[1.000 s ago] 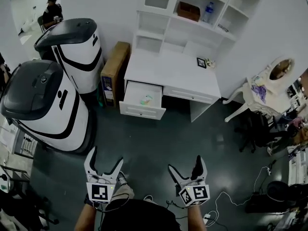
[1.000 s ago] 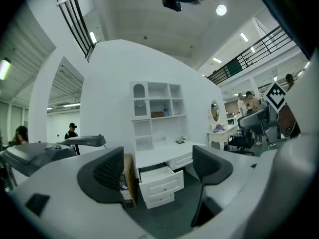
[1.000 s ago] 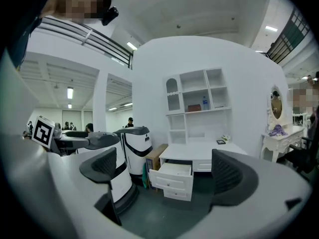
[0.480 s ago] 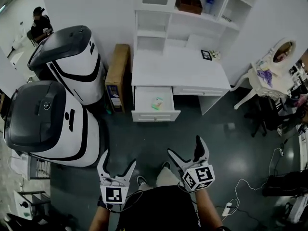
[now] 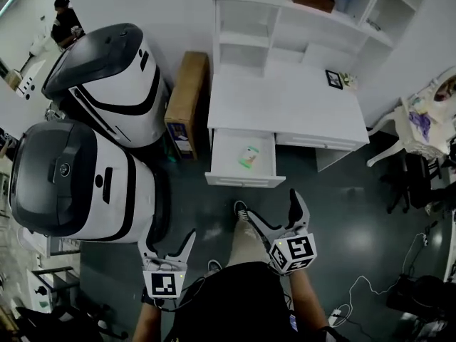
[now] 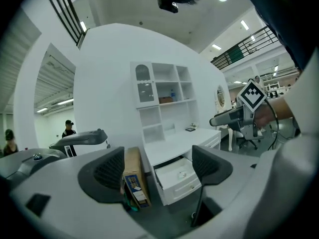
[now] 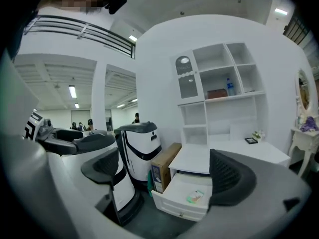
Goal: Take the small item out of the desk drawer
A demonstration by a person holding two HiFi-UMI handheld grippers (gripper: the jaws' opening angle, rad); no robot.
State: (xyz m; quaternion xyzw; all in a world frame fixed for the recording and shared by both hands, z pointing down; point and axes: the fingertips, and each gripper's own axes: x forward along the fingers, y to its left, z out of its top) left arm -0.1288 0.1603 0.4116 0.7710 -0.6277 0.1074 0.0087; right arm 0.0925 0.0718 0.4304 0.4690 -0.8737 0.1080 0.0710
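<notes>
Well beyond right tool (image 5: 266, 201), small item (image 5: 249, 157) in drawer (image 5: 244, 181)

Three views, all toward the drawer (image 5: 229, 155)

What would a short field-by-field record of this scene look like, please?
drawer: pulled open under the white desk
small item: flat greenish packet lying in the drawer, untouched
left hand-held gripper: jaws apart, empty, well short of the desk
right hand-held gripper: jaws apart, empty, nearer the drawer, not touching it
cardboard box: standing against the end of the desk
</notes>
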